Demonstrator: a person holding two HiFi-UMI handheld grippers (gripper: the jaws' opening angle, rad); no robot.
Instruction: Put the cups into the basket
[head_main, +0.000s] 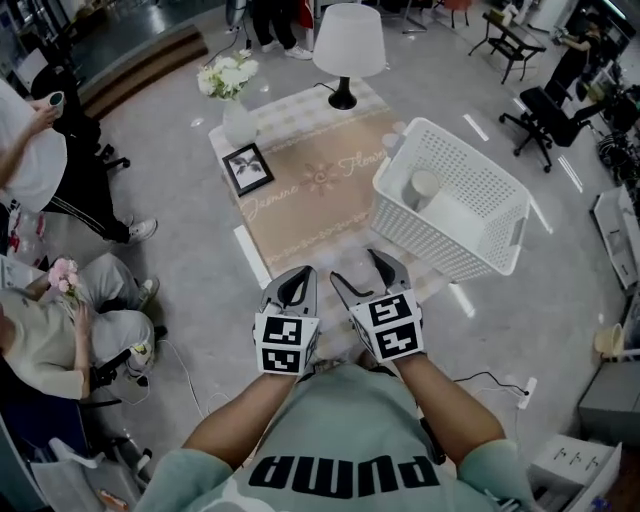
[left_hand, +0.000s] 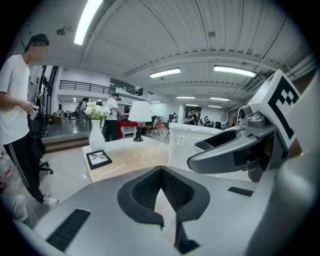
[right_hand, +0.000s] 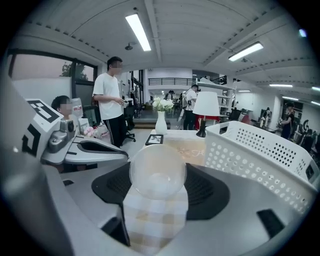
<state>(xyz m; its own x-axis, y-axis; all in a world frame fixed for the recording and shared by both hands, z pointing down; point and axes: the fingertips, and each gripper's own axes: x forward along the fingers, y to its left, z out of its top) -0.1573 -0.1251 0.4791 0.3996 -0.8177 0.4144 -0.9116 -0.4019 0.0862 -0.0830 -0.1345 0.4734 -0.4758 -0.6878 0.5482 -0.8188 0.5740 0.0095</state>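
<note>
Your perforated white plastic basket (head_main: 440, 250) sits on the cloth-covered tabletop (head_main: 300, 215) with a round pale cup (head_main: 424, 187) inside. Only the right gripper view shows your right claw (right_hand: 159, 186) gripping a checked cup (right_hand: 156, 212). Left claw (left_hand: 161, 172) is closed and empty.

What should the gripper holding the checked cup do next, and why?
Probably swing the right hand-held gripper to its right, over the rim of the white basket. It is clamped on the checked cup, the basket stands close beside it on that side, and another cup already sits inside, so a short carry before letting go looks right.
</note>
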